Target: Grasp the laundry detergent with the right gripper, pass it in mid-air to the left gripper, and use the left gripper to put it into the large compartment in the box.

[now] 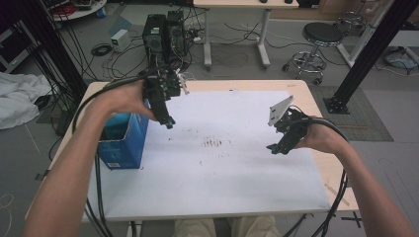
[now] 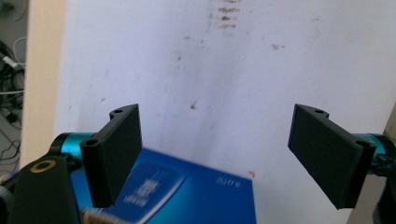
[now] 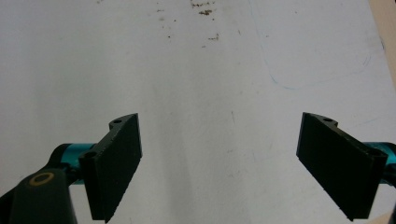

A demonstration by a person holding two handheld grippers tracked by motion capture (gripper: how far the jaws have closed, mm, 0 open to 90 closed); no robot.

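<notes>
A blue open-topped box (image 1: 122, 141) stands at the left edge of the white sheet (image 1: 232, 168). My left gripper (image 1: 167, 121) hangs above the sheet just right of the box, pointing down, its jaws wide apart with nothing between them. In the left gripper view the gripper (image 2: 219, 156) looks down past the box's blue side (image 2: 187, 191) onto the stained sheet. My right gripper (image 1: 276, 148) is held over the right part of the sheet, a white three-cornered plate (image 1: 279, 109) on top. Seen in its own view, that gripper (image 3: 219, 163) has wide, empty jaws above bare sheet.
Dark smudges (image 1: 216, 143) mark the middle of the sheet. The wooden table (image 1: 306, 91) shows beyond the sheet's far and right edges. Behind the table are computer towers (image 1: 164, 32), cables, a second desk and a black stool (image 1: 321, 37).
</notes>
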